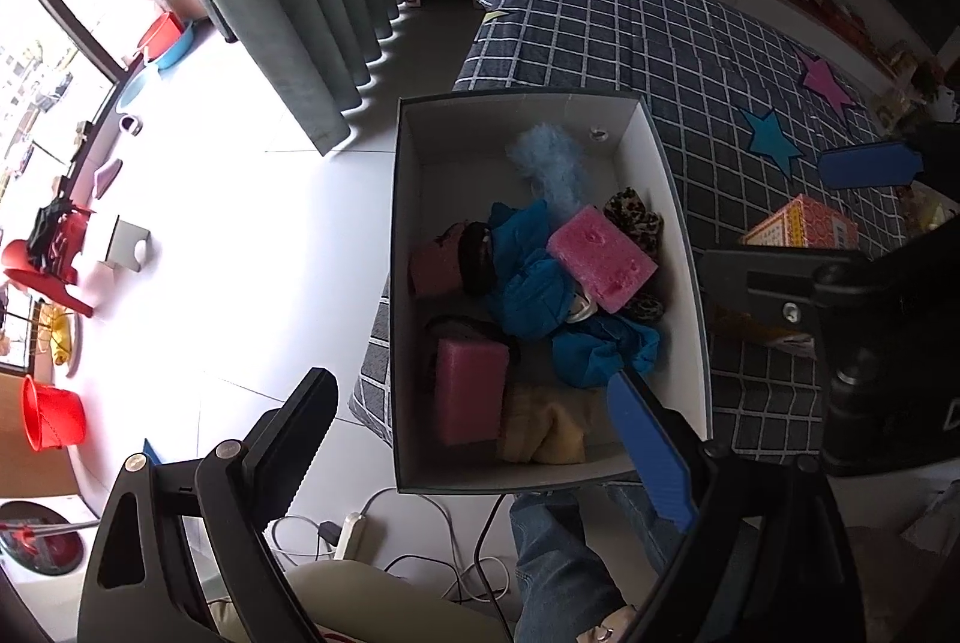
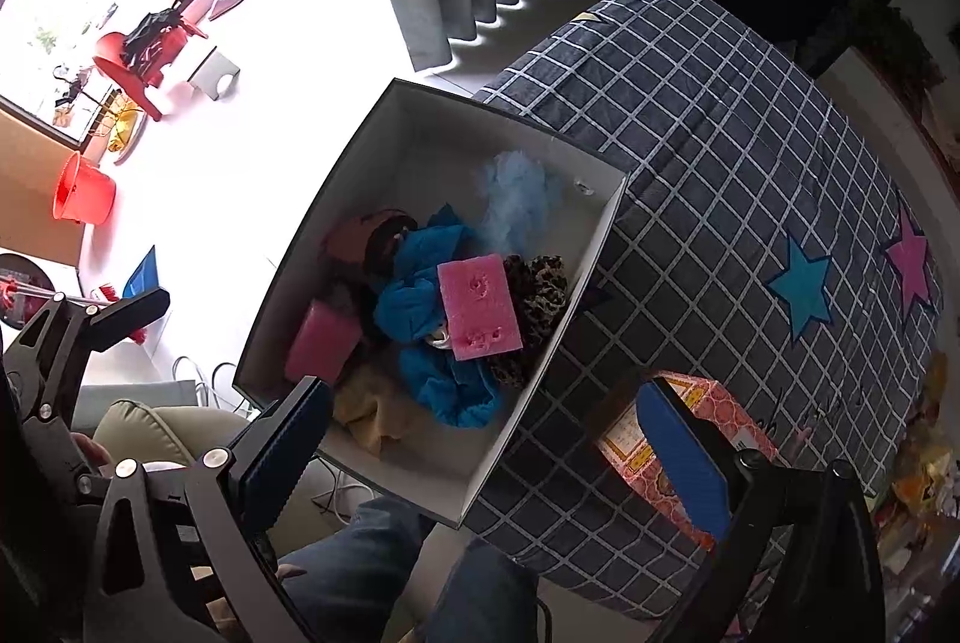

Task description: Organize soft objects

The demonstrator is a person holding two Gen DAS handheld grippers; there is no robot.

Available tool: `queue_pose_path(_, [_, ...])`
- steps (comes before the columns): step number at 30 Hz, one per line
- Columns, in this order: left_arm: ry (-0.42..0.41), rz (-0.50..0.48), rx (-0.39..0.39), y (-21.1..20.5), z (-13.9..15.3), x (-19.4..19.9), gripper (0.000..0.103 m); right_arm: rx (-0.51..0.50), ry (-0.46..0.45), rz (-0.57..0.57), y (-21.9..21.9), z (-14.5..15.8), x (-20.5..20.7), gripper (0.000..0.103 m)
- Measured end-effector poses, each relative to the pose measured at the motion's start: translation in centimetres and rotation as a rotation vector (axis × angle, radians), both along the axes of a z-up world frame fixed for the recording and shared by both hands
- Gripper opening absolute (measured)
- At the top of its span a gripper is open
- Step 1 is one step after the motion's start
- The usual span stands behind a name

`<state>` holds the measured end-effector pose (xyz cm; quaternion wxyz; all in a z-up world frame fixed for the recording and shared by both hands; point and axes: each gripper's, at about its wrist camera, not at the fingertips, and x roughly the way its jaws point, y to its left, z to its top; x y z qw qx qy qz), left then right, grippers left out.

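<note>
A white box (image 1: 684,247) (image 2: 288,277) stands on the edge of a checked table cover. It holds soft things: two pink sponges (image 1: 600,259) (image 1: 471,397), a blue cloth (image 1: 534,283), a pale blue fluffy piece (image 1: 549,157), a leopard-print piece (image 1: 636,220), a yellow cloth (image 1: 549,424) and dark pieces. My left gripper (image 1: 474,439) is open and empty above the box's near end. My right gripper (image 2: 480,439) is open and empty above the box's near corner. The upper sponge (image 2: 478,304) also shows in the right wrist view.
The checked cover (image 1: 690,61) bears a blue star (image 1: 771,139) and a pink star (image 1: 825,79). An orange patterned box (image 2: 696,433) lies right of the white box. The person's jeans (image 1: 558,553), cables and a power strip (image 1: 354,532) are below. Red buckets and a chair stand on the floor.
</note>
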<state>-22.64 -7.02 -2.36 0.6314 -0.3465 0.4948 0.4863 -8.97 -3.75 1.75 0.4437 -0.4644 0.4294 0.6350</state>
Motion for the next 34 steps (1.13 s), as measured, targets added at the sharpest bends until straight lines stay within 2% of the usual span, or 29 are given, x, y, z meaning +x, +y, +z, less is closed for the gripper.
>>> queue_pose_path(17, [-0.017,-0.075,-0.057,-0.6,-1.0,0.3,0.093,0.010,-0.088,-0.028,-1.4,-0.8,-0.5,0.102])
queue_pose_path(28, [0.002,-0.107,-0.088,-1.0,-2.5,0.3,0.093,-0.012,-0.098,-0.045,-2.1,-2.0,-0.9,0.102])
queue_pose_path(31, [-0.011,-0.100,-0.100,-0.8,-2.9,0.3,0.093,-0.020,-0.099,-0.046,-2.1,-2.2,-1.0,0.102])
queue_pose_path(34, [-0.074,-0.080,-0.094,-0.6,-2.7,-0.3,0.093,-0.027,-0.105,-0.044,-2.0,-2.5,-1.0,0.102])
